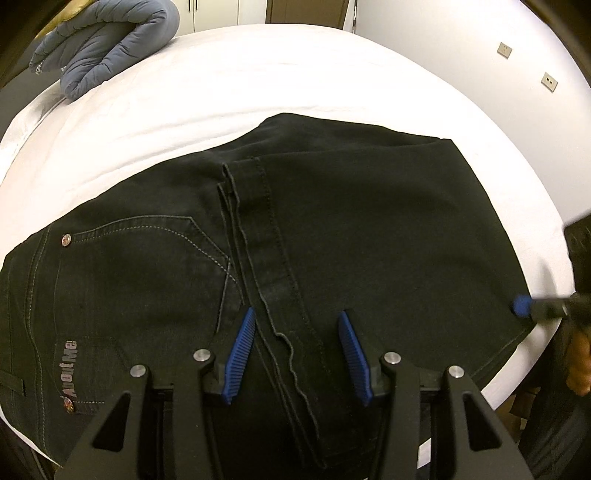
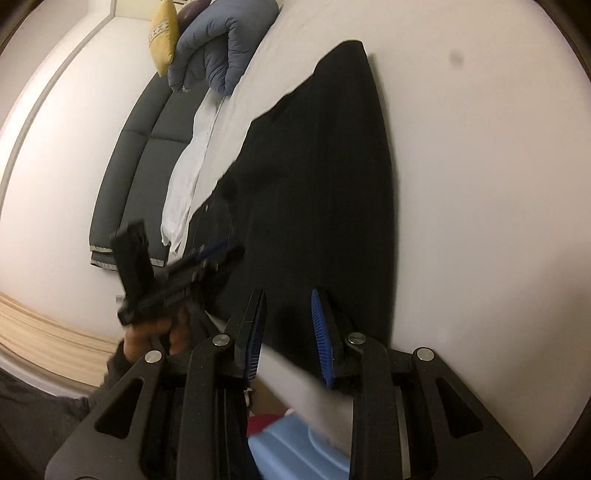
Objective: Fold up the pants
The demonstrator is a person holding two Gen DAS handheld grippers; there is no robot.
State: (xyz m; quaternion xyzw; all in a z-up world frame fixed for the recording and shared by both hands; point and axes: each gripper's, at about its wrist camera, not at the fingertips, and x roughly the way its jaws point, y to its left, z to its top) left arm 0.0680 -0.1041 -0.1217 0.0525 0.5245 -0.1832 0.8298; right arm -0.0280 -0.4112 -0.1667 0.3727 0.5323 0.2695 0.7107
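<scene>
Black jeans (image 1: 351, 229) lie folded on the white bed (image 1: 221, 88), waist and back pocket to the left and the leg hems laid across the middle. My left gripper (image 1: 297, 314) points down over them and is open, its blue pads (image 1: 242, 350) standing either side of the hem edges without touching. In the right wrist view, which is blurred, my right gripper (image 2: 288, 299) is at the near corner of the jeans (image 2: 314, 166). It stands partly open, with the fabric edge between its fingers and a gap still showing. Its blue tip (image 1: 521, 305) appears at the jeans' right edge.
A blue-grey padded quilt (image 1: 107, 44) lies bunched at the bed's far corner beside a yellow cushion (image 2: 164, 33). A dark padded headboard (image 2: 140, 147) and a white cloth (image 2: 188, 173) run along the bed's side. A hand (image 2: 155, 332) holds the left gripper (image 2: 199, 262). Below the bed edge sits something blue (image 2: 291, 450).
</scene>
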